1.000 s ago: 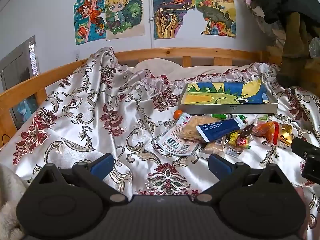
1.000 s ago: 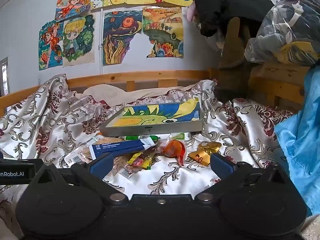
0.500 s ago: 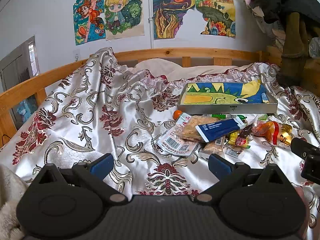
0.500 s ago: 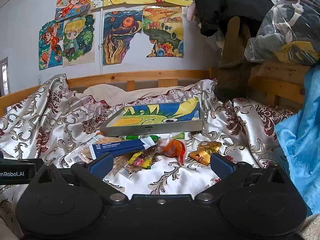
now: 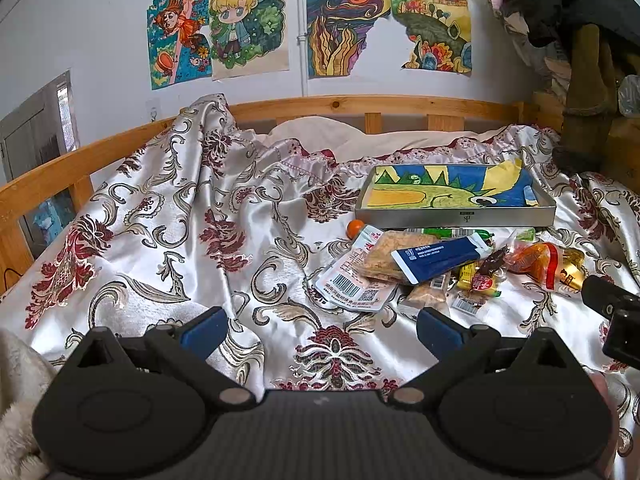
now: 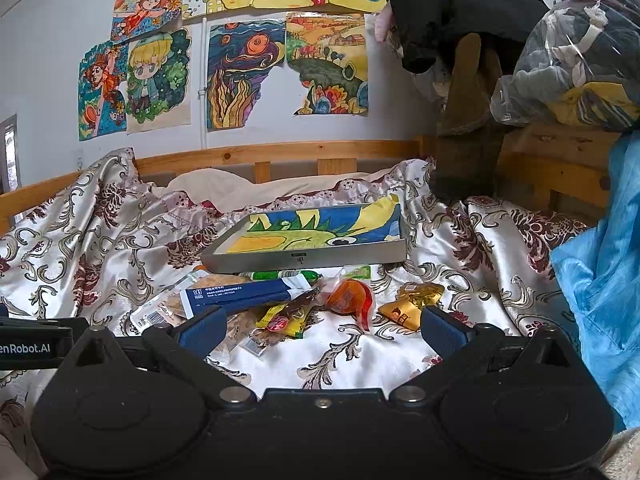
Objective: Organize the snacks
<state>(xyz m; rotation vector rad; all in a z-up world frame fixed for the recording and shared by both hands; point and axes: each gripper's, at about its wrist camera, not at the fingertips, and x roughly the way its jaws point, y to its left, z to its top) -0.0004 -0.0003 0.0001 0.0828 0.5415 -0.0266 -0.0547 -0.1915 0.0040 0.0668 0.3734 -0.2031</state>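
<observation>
A shallow grey rectangular tray with a colourful dinosaur drawing inside lies flat on the bed. Just in front of it sits a loose heap of snacks: a long dark blue packet lies slantwise on top of a clear-wrapped beige cracker pack, with an orange-red wrapped snack and a gold foil packet to the right, and a small orange ball at the tray's left corner.

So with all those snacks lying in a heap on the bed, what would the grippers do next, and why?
Probably the right gripper eases forward and down onto the orange packet. Both grippers are open and empty, the tray holds no snacks, and that packet lies loose at the pile's near edge, straight ahead of the right gripper. The left gripper faces bare bedspread.
</observation>
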